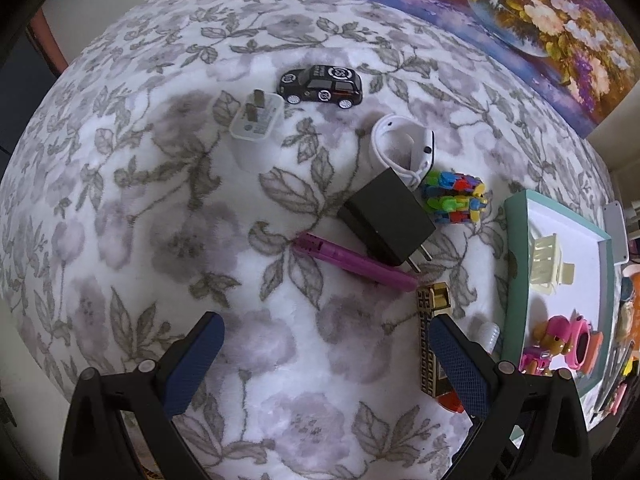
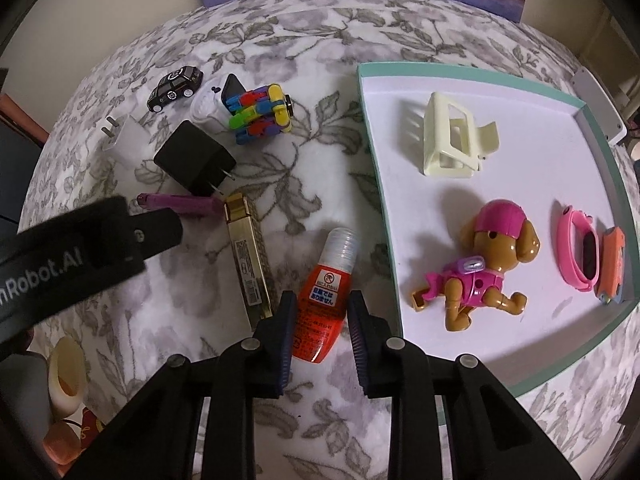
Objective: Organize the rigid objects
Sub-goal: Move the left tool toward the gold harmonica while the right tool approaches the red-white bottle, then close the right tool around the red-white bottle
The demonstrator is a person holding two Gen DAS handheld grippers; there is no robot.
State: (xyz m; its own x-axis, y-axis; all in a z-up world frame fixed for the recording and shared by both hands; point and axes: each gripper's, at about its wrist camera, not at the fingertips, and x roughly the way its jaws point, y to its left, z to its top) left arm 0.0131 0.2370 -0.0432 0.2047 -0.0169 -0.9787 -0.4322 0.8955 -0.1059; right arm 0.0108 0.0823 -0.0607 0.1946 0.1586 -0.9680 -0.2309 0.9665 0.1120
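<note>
Orange bottle (image 2: 325, 294) between parted fingers of right tool (image 2: 320, 322), left tool (image 1: 326, 350) wide apart.

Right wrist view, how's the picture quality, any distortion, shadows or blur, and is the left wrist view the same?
Right wrist view: strong fisheye bend, the tray rim curves; dim warm light, soft shadow beside the dog toy; the orange bottle label is readable. Left wrist view: same bulging of the floral cloth, dark corners, the toy car sharp, edges softer.
</note>
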